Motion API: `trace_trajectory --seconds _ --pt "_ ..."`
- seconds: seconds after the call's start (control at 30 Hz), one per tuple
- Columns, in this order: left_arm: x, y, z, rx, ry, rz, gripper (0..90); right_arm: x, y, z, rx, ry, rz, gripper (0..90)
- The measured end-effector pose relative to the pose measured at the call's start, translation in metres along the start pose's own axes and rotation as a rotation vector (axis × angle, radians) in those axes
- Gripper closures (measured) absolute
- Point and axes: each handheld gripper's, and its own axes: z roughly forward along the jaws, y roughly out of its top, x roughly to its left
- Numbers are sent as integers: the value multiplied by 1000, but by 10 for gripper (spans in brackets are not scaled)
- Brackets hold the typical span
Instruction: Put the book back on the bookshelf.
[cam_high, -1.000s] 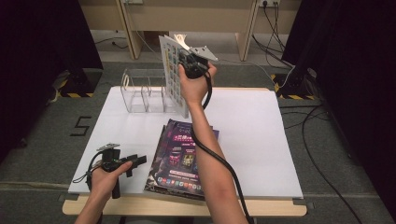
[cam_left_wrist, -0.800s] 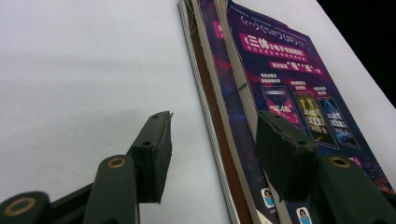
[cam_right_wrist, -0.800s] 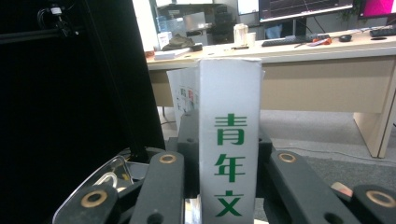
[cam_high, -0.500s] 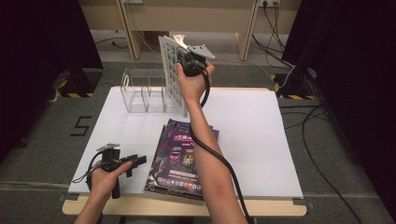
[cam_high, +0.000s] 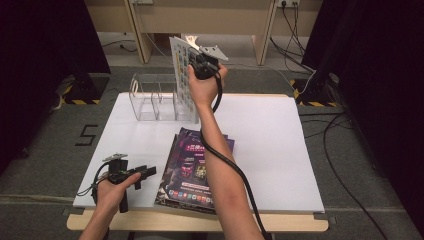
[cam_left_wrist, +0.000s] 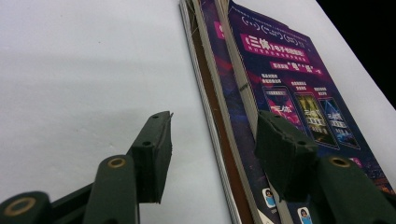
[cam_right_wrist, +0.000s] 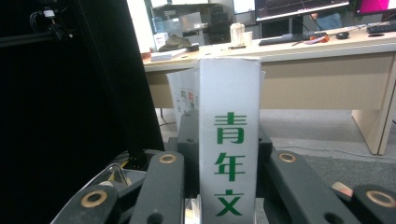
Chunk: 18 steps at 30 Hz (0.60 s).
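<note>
My right gripper (cam_high: 200, 62) is raised over the far side of the table, shut on a white magazine (cam_high: 181, 75) held upright. In the right gripper view its white spine (cam_right_wrist: 229, 84), printed with green characters, stands between the jaws of my right gripper (cam_right_wrist: 225, 130). The magazine's lower edge reaches the right end of a clear acrylic rack (cam_high: 150, 97); I cannot tell whether it sits in a slot. My left gripper (cam_high: 145, 172) lies low at the front left, open and holding nothing. In its own view, my left gripper (cam_left_wrist: 212, 121) points along the edge of a purple magazine stack (cam_left_wrist: 280, 88).
The purple magazine stack (cam_high: 192, 167) lies near the front middle of the white table top (cam_high: 270, 135), under the right forearm. The rack has several dividers. Desks and cables stand beyond the table, with dark curtains at both sides.
</note>
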Motion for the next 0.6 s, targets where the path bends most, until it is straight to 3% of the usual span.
trace_trajectory --seconds 0.6 --pt "-1 -1 2 7 -3 4 455 2 -5 14 7 -14 5 743"
